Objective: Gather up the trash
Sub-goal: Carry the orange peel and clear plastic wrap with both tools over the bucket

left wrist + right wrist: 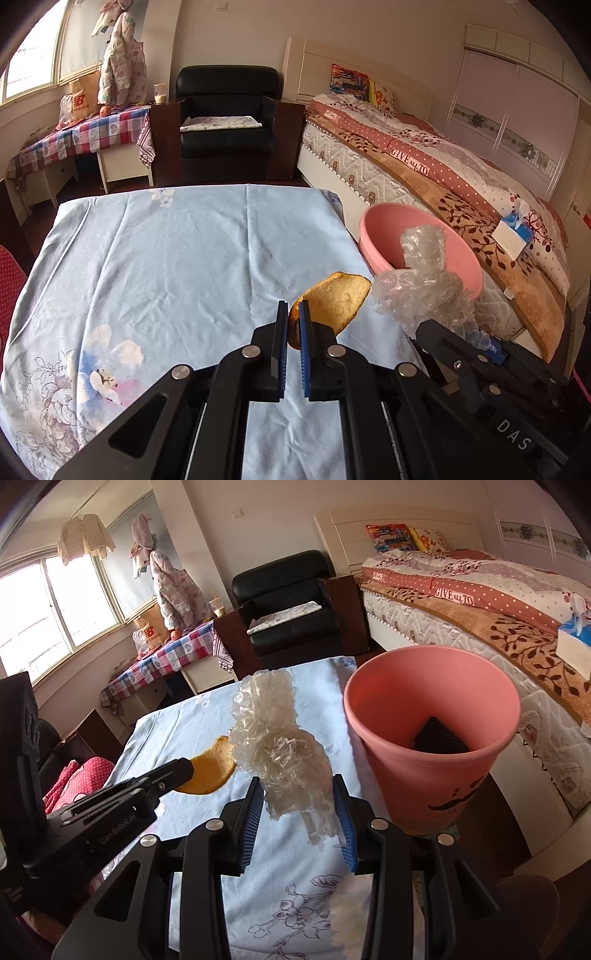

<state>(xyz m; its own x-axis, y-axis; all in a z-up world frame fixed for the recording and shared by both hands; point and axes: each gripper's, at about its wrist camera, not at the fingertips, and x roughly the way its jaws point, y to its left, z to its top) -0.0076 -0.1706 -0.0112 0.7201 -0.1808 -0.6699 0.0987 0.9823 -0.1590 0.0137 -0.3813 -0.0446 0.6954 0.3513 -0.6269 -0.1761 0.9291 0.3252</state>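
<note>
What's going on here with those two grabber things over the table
A person is clearing trash with a handheld gripper in each hand. The left gripper is shut on a piece of orange peel, and the right gripper is clamped on a wad of bubble wrap. Both pieces are lifted above the table's blue floral cloth, near the pink bin beside the table. The bin already holds a dark item; neither piece is in yet.

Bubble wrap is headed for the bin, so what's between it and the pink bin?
Nothing: the right wrist view shows only bare cloth between bubble wrap and bin.
</note>
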